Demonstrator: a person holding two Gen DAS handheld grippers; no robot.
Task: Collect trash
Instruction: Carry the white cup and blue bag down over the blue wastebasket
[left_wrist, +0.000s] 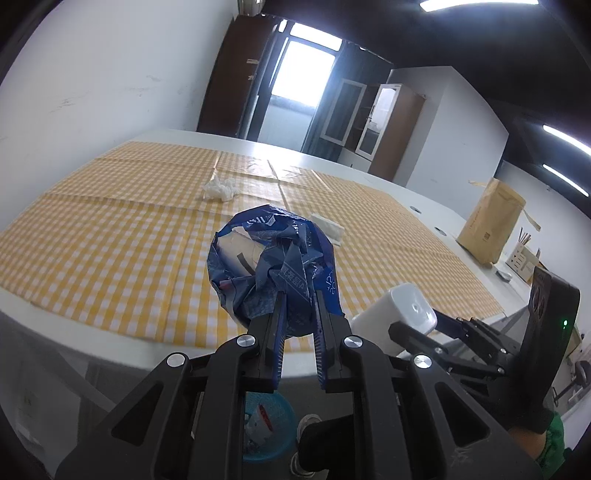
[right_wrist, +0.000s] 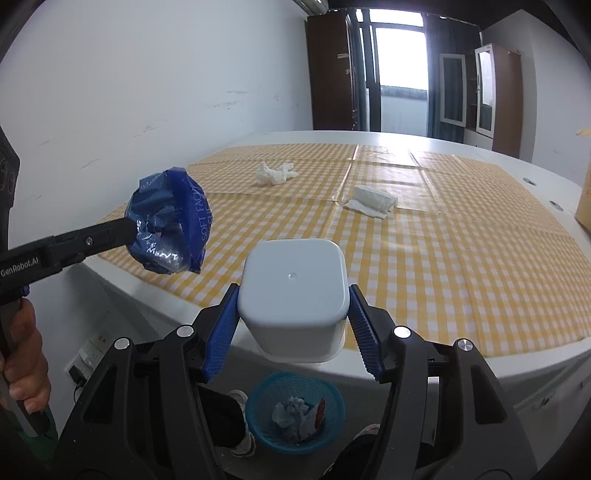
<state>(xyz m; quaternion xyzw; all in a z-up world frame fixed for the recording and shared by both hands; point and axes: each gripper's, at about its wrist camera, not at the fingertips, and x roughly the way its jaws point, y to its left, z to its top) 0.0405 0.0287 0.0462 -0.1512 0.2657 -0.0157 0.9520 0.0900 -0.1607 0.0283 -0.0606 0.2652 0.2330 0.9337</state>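
The left hand-held gripper (left_wrist: 299, 295) is clamped on a crumpled blue wrapper (left_wrist: 269, 258). The right hand-held gripper (right_wrist: 293, 314) is clamped on a white cup (right_wrist: 293, 291), held bottom-forward. Both are held off the bench (right_wrist: 406, 373) edge, with the blue basket (right_wrist: 295, 417) below them, evidently for dropping. Two tissues (right_wrist: 275, 172) remain ahead on the bench.

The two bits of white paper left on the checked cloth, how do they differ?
The farther tissue is crumpled into a loose, ragged wad; the nearer tissue is folded or rolled into a flatter, tidier bundle. The farther one lies towards the wall side, the nearer one closer to the cloth's middle seam. Both are white and lie untouched on the tablecloth.
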